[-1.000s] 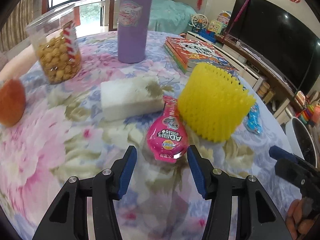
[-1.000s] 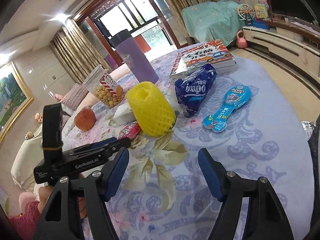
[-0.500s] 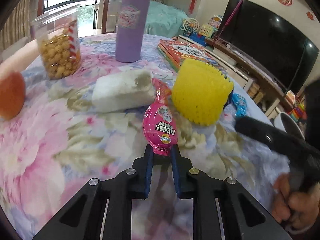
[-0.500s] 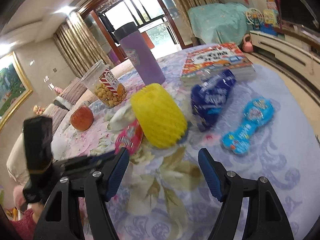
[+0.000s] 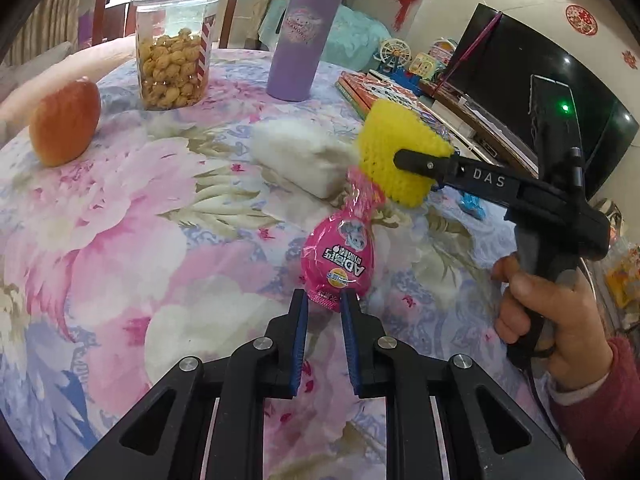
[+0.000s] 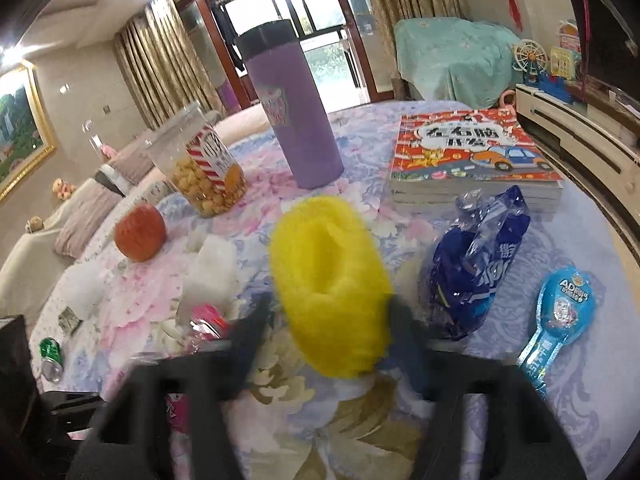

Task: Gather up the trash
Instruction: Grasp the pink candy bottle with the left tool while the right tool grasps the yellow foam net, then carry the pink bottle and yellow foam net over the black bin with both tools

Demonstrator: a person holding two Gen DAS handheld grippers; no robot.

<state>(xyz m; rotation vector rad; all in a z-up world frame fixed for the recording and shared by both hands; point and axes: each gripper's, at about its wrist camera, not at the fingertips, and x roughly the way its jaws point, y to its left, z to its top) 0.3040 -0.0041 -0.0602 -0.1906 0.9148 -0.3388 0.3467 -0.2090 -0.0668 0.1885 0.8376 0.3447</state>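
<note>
A pink snack wrapper (image 5: 340, 256) lies on the flowered tablecloth (image 5: 160, 240). My left gripper (image 5: 324, 300) is shut on its near sealed edge. Behind it a yellow foam fruit net (image 5: 400, 152) stands on the cloth. In the right wrist view my right gripper (image 6: 330, 306) is blurred, its jaws closing with the yellow net (image 6: 332, 288) between them and the pads against its two sides. A blue crumpled bag (image 6: 476, 272) and a blue spoon-shaped wrapper (image 6: 560, 320) lie to the right of the net. The pink wrapper (image 6: 208, 320) shows at lower left.
A white foam block (image 5: 304, 156), an apple (image 5: 64, 124), a jar of snacks (image 5: 172, 60) and a purple tumbler (image 5: 300, 40) stand farther back. Books (image 6: 472, 156) are stacked at the back right. A green can (image 6: 52, 356) lies at the left edge. A hand (image 5: 552, 320) holds the right gripper.
My left gripper closed on the pink wrapper's edge and drew it nearer. My right gripper moved in to the yellow net and its jaws came together on it.
</note>
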